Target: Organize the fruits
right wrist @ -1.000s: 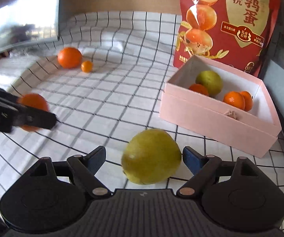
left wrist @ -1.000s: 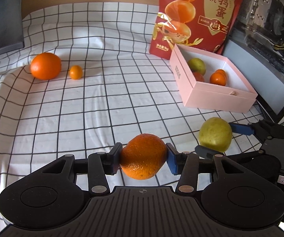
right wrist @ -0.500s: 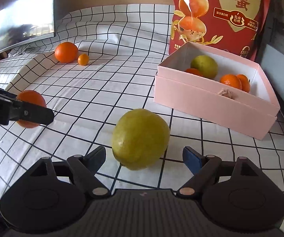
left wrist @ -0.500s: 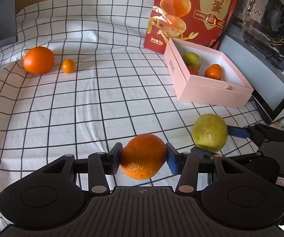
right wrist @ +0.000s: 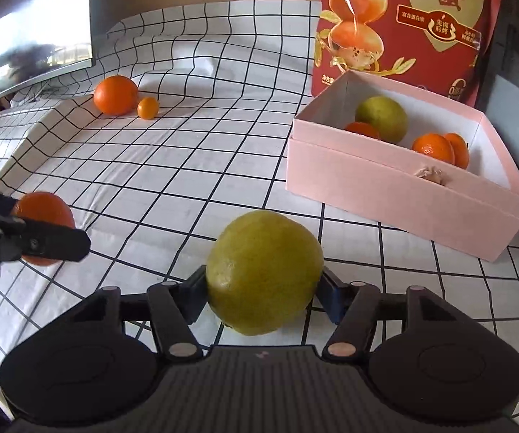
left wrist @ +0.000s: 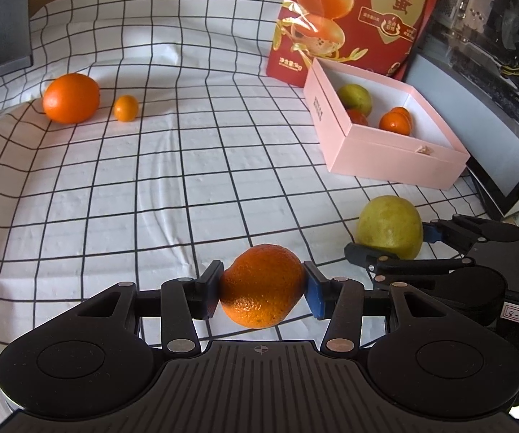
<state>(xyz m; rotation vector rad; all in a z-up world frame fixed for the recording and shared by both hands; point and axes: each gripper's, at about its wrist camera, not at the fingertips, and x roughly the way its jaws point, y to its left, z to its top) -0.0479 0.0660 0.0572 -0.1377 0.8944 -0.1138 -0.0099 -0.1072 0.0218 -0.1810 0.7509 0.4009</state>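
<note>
several fruits sit in the pink cardboard box (right wrist: pixel 396 195); left hand-held gripper (left wrist: pixel 262 290) clamps a round orange (left wrist: pixel 262 290), right hand-held gripper (right wrist: pixel 263 288) has just closed onto a round yellow-green citrus (right wrist: pixel 263 270); a large orange (left wrist: pixel 71 98) and a tiny orange (left wrist: pixel 126 108) remain.

orange fruit (left wrist: pixel 261 290), yellow-green fruit (right wrist: pixel 264 270), pink box (right wrist: pixel 404 195), black-gridded white cloth (left wrist: pixel 187 187)

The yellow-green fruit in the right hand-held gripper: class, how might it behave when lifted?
The yellow-green fruit looks round and smooth, so it may slip or roll if released. It bulges past the right hand-held gripper, whose jaws have just closed on it, so probably fairly heavy.
</note>
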